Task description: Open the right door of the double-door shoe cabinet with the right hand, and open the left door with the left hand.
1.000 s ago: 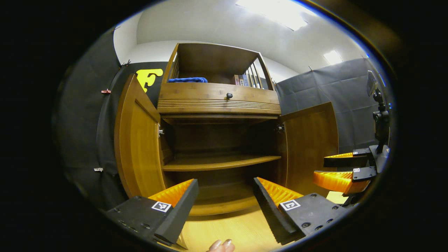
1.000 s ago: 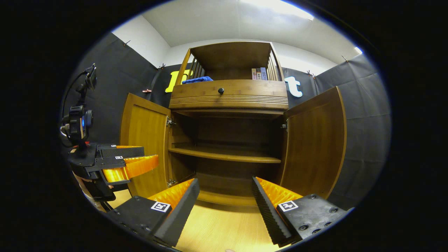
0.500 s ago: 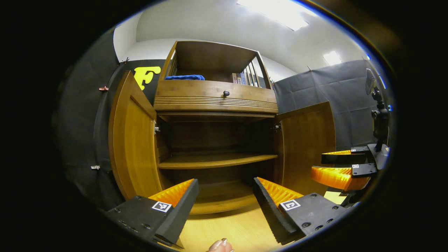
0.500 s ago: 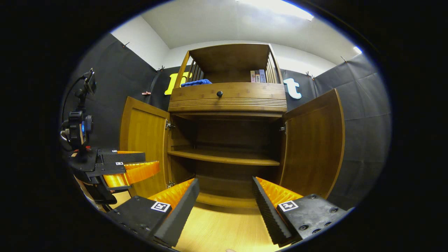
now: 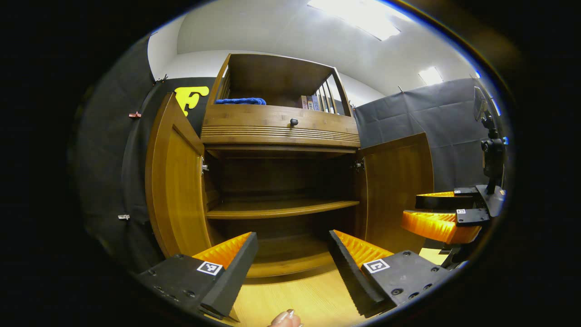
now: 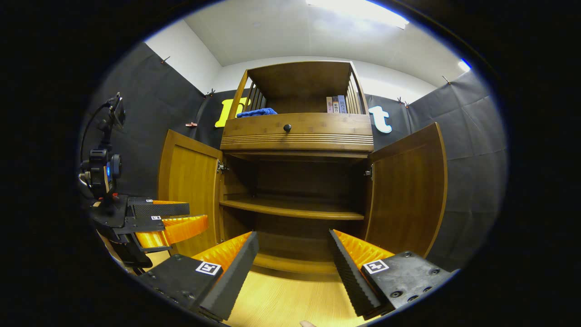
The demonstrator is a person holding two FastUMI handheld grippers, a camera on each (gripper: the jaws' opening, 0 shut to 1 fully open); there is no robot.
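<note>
The wooden shoe cabinet (image 5: 279, 131) (image 6: 297, 136) stands straight ahead with both doors swung wide. Its left door (image 5: 174, 181) (image 6: 188, 181) and right door (image 5: 395, 181) (image 6: 408, 181) hang outward, baring a dark inside with one shelf (image 5: 277, 209) (image 6: 292, 208). My left gripper (image 5: 292, 254) is open and holds nothing, a short way back from the cabinet's foot; it also appears at the left of the right gripper view (image 6: 165, 218). My right gripper (image 6: 292, 254) is open and holds nothing too, seen at the right of the left gripper view (image 5: 438, 213).
Above the doors runs a drawer with a black knob (image 5: 293, 121) (image 6: 287, 128). The open top shelf carries a blue cloth (image 5: 240, 101) (image 6: 256, 112) and a few books (image 6: 337, 104). Light wooden floor (image 5: 299, 295) lies before the cabinet. A fingertip (image 5: 286, 319) shows at the bottom edge.
Both grippers have drawn slightly back and lower from the cabinet, staying open. The doors stay wide open.
</note>
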